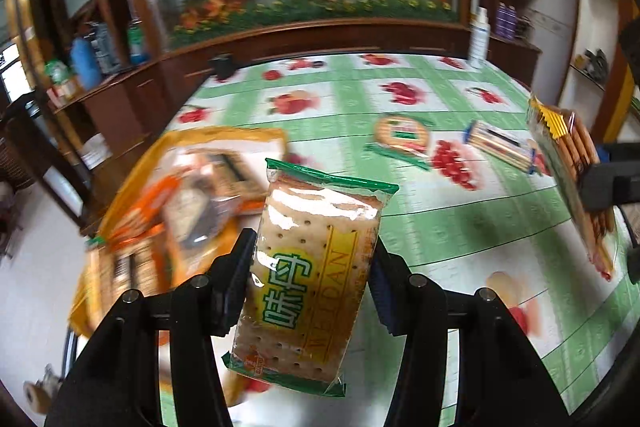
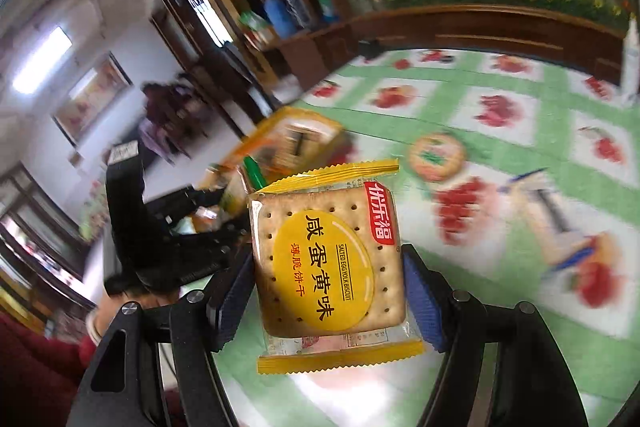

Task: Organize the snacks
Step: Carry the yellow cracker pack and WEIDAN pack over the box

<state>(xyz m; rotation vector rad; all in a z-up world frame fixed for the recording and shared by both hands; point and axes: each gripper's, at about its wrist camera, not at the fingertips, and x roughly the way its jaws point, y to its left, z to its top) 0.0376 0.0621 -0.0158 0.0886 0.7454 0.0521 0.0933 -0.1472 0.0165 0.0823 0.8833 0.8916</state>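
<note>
The left hand-held gripper (image 1: pixel 312 267) is clenching a green-edged cracker pack (image 1: pixel 310 279) by its long sides, holding it above the worktop (image 1: pixel 460 223), which is wearing a green-and-white cloth printed with red fruit. The pack is tilting slightly, its top leaning right.

The right hand-held gripper (image 2: pixel 326 283) is grasping a yellow biscuit pack (image 2: pixel 330 263), blue pads pressing on both sides; the pack is hanging clear of the cloth. In the left view this yellow pack (image 1: pixel 572 183) is showing edge-on at the right, over the worktop's right edge.

A large orange bag (image 1: pixel 180 203) is lying open near the worktop's left edge, blurred, with what may be other snack wrappers inside. In the right view the bag (image 2: pixel 292 143) is sitting behind the left gripper (image 2: pixel 224 223).

Toward the middle of the worktop a round biscuit pack (image 1: pixel 402 137) is lying flat, and just beside it, to its right, a long blue-ended pack (image 1: pixel 502 145) is lying at an angle. A white bottle (image 1: pixel 479 37) is standing at the far right corner.
</note>
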